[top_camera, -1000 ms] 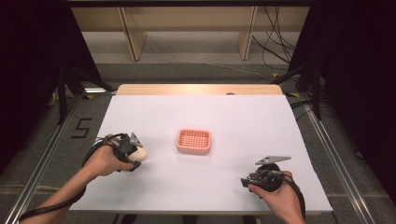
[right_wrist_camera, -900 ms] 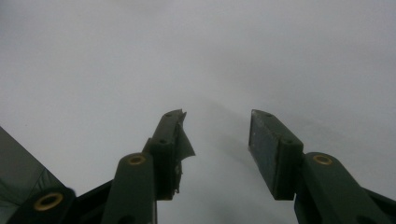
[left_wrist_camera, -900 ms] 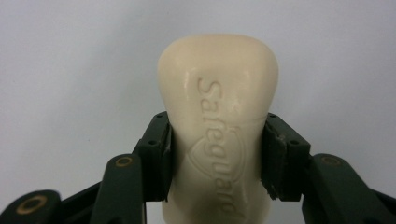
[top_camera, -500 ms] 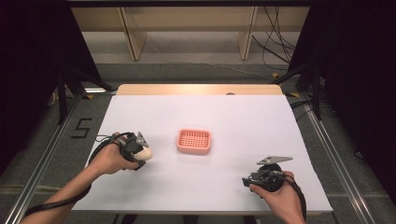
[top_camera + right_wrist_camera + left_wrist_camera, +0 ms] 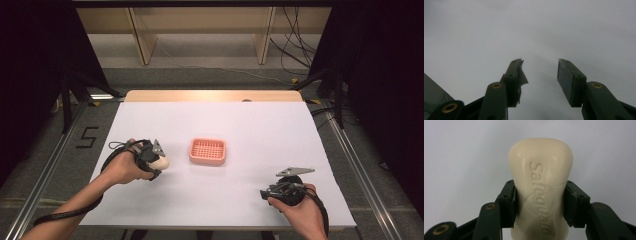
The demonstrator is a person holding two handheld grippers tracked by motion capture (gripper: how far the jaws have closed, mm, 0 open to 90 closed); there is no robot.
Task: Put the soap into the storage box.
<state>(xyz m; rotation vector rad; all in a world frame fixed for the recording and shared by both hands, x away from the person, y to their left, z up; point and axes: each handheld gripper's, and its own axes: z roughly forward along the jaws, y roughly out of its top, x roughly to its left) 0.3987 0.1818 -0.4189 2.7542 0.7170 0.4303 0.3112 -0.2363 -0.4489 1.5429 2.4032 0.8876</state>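
A cream bar of soap [image 5: 540, 187] with "Safeguard" stamped on it is clamped between the jaws of my left gripper [image 5: 540, 202]. From above, that left gripper [image 5: 156, 159] sits at the table's left, the soap [image 5: 161, 162] poking out toward a pink slotted soap dish [image 5: 208, 151] a short way to its right. My right gripper [image 5: 267, 192] rests near the front right of the table. Its jaws [image 5: 539, 75] stand apart over bare white tabletop, with nothing between them.
The white table [image 5: 260, 130] has a wooden strip along its far edge [image 5: 215, 95]. Metal rails [image 5: 350, 155] run along both sides, and cables lie on the floor beyond. A floor mark "5" [image 5: 87, 136] is at the left.
My left gripper has carried the soap rightward and a little toward the pink dish. The right gripper has barely moved.
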